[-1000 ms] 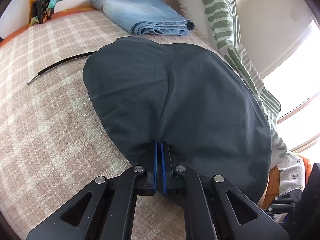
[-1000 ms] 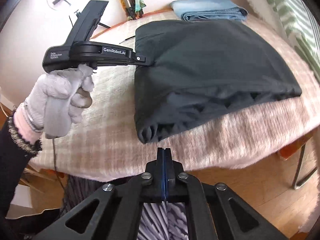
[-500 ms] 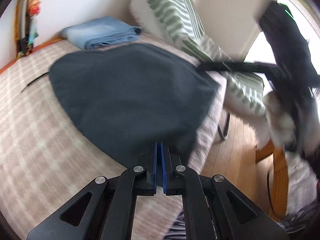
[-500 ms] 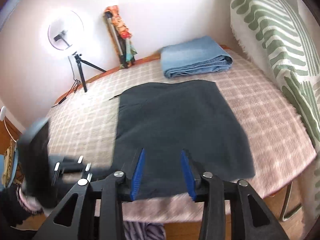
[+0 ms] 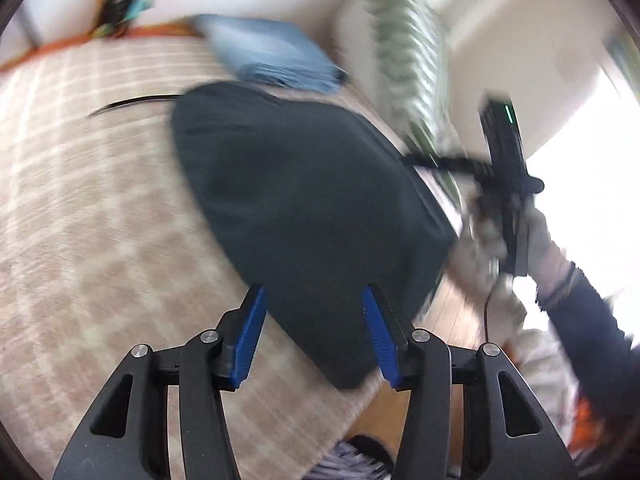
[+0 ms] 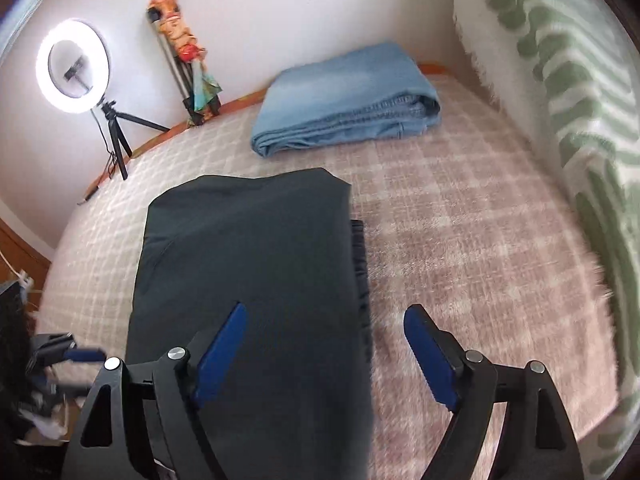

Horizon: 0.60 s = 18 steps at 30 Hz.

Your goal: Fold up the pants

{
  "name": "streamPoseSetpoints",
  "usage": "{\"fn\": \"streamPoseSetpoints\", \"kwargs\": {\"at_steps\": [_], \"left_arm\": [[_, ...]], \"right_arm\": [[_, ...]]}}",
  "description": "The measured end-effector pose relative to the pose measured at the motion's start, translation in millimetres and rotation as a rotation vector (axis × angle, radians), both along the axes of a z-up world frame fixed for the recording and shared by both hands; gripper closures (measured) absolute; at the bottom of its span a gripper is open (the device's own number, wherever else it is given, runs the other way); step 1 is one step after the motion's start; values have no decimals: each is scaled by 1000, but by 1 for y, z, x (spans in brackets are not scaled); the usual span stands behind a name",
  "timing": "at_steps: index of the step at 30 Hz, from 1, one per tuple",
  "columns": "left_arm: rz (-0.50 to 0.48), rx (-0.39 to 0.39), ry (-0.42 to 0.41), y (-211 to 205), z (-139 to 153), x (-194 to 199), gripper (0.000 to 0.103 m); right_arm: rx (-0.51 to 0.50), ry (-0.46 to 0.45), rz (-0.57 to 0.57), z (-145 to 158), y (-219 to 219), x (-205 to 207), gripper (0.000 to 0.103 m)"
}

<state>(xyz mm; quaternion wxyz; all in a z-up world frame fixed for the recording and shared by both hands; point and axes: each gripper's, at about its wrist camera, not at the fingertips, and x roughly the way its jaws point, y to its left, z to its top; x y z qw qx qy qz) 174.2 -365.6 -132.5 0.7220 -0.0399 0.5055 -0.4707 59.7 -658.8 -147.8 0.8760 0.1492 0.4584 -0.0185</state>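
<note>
The dark pants (image 5: 304,200) lie folded flat on the checked pink bed cover (image 5: 88,208); they also show in the right wrist view (image 6: 248,280). My left gripper (image 5: 312,300) is open and empty, its blue pads either side of the pants' near edge. My right gripper (image 6: 324,320) is open and empty over the pants' right edge. In the left wrist view the right gripper (image 5: 436,160) reaches in at the pants' far right side, blurred. The left gripper's blue tip (image 6: 84,354) shows at the far left of the right wrist view.
Folded blue jeans (image 6: 344,96) lie at the back of the bed (image 6: 480,224). A green-striped white pillow (image 6: 560,92) stands along the right. A ring light on a tripod (image 6: 74,66) stands by the wall. A black cord (image 5: 132,102) lies left of the pants.
Both grippers have opened: the left let go of the pants' edge, the right opened wider. The pants now lie folded flat. Both views swung, with motion blur.
</note>
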Motion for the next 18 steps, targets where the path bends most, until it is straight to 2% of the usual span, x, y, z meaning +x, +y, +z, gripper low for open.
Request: {"fn": "streamPoseSetpoints", "kwargs": {"at_steps": [3,6,10,16,17,18], "left_arm": [[84,-17,66,2,-7,30,54],[146,-38,150,-3,-21,51,54],[195,-16,181,-16,-37,57,53],[207,-91,212,-36,-47,69,53],[206,-100,225,-35,-47,73,53],[204,-108,235,-35,-47,75,54]], "right_arm": [[130,28,31,-15,-17,13,19],[200,52,50,-32,-27,24,19],[303,46,60,-49,-39,30,18],[312,1,123,-51,-38,26,18],[312,-4,133,-52,-38,26,27],[344,-8,147,-54,-38,27,44]]}}
